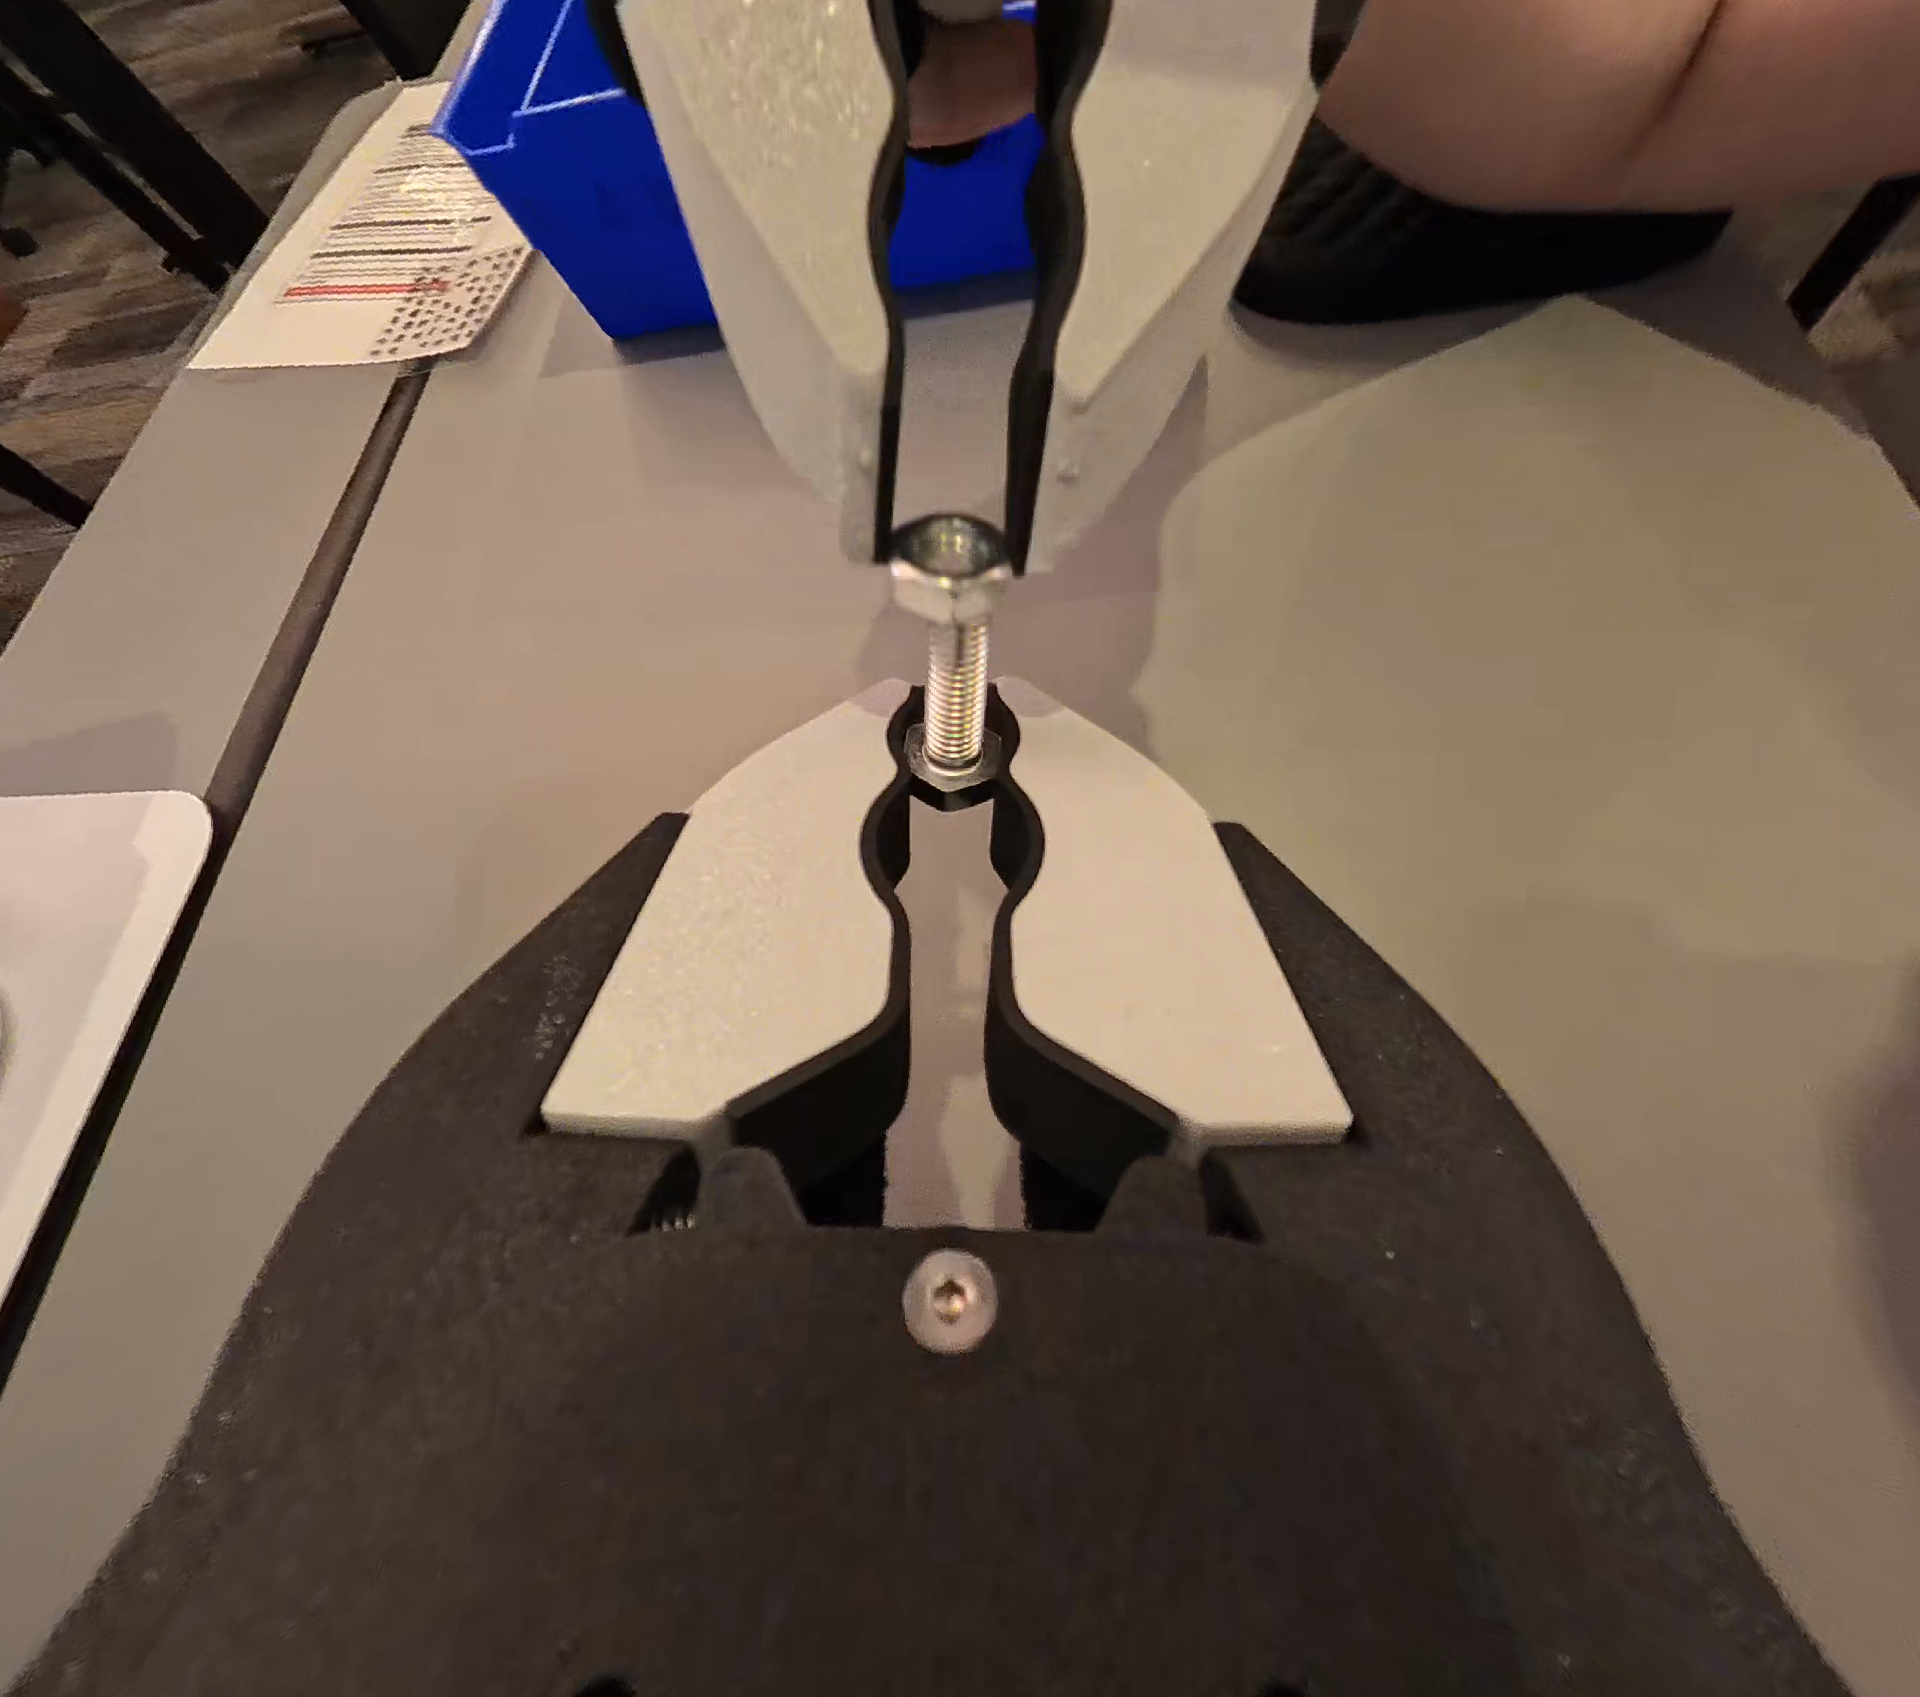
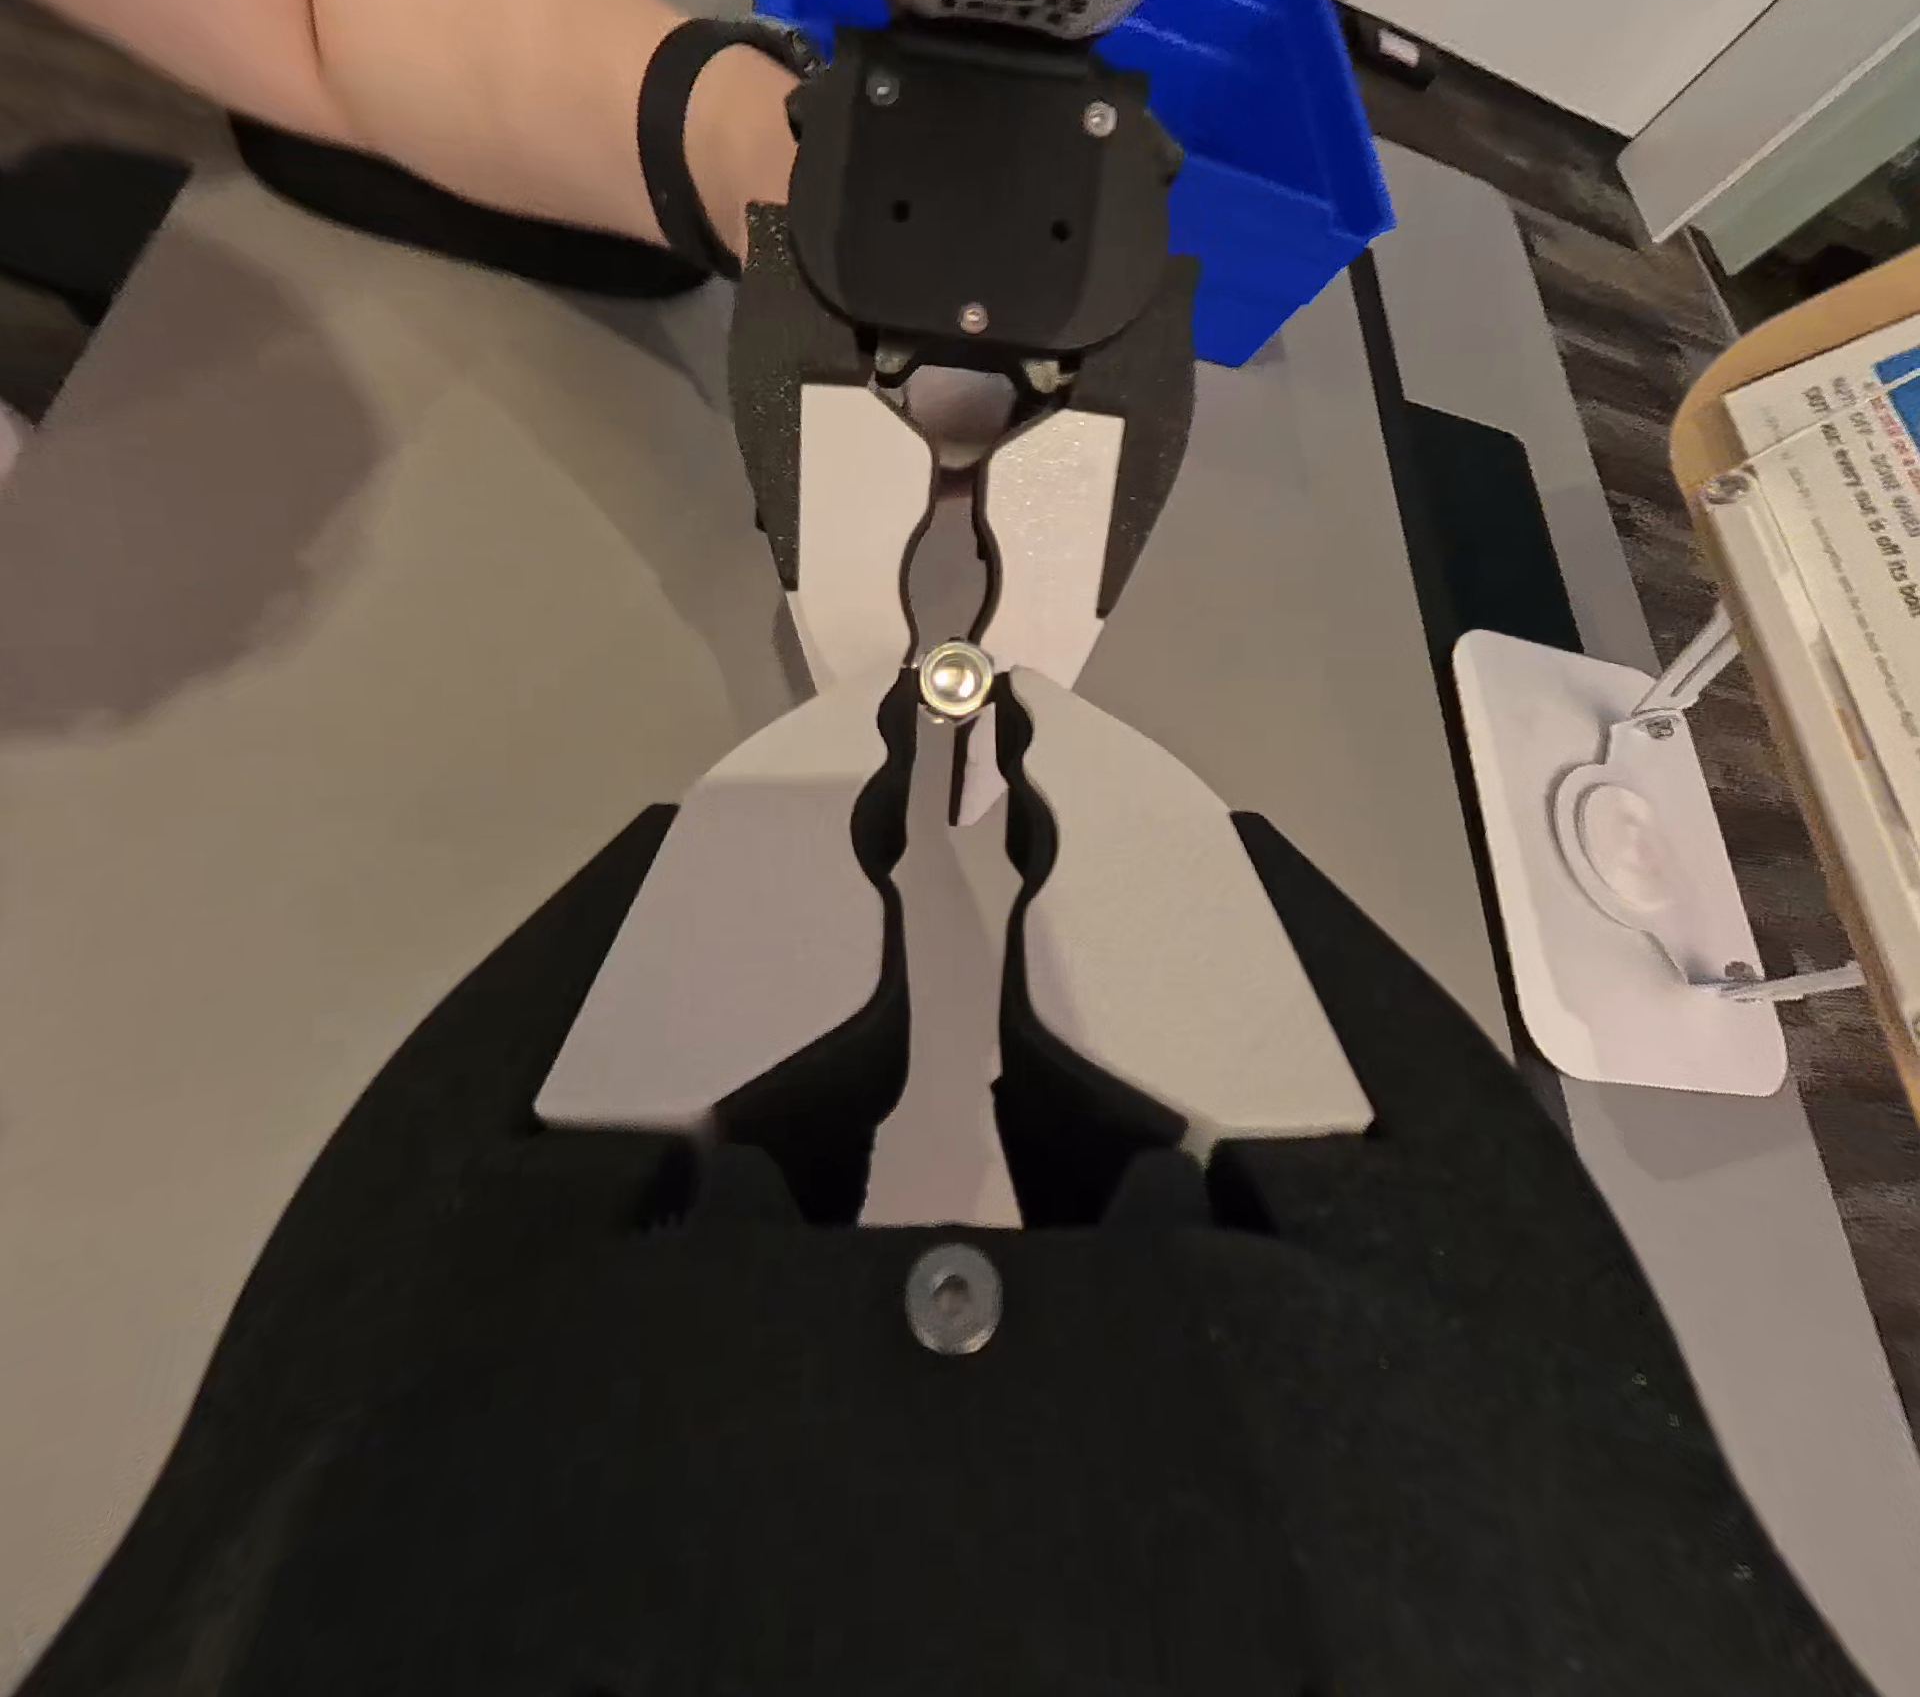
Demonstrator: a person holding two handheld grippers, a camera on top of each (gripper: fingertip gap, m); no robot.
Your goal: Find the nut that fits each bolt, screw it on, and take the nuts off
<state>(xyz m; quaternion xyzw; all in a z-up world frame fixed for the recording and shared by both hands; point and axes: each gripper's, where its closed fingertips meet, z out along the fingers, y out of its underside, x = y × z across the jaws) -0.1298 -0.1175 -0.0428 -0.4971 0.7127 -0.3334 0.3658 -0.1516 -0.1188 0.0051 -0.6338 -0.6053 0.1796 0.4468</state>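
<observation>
Left gripper (image 1: 951,759) clenched on the nut (image 1: 951,756), right gripper (image 1: 951,554) clamped on the bolt (image 1: 948,691) head — both held in the air above the table (image 1: 1455,712). Nut sits far along the threads; judging by that, 1 pair is mated, unscrewing left.

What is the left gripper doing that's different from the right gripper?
The left gripper pinches the small nut sitting on the thread of the bolt; the right gripper pinches the bolt's thicker hex head. The left gripper holds its piece in a notch just behind its tips; the right gripper holds its piece at the very tips. Both are shut and point straight at each other.
</observation>
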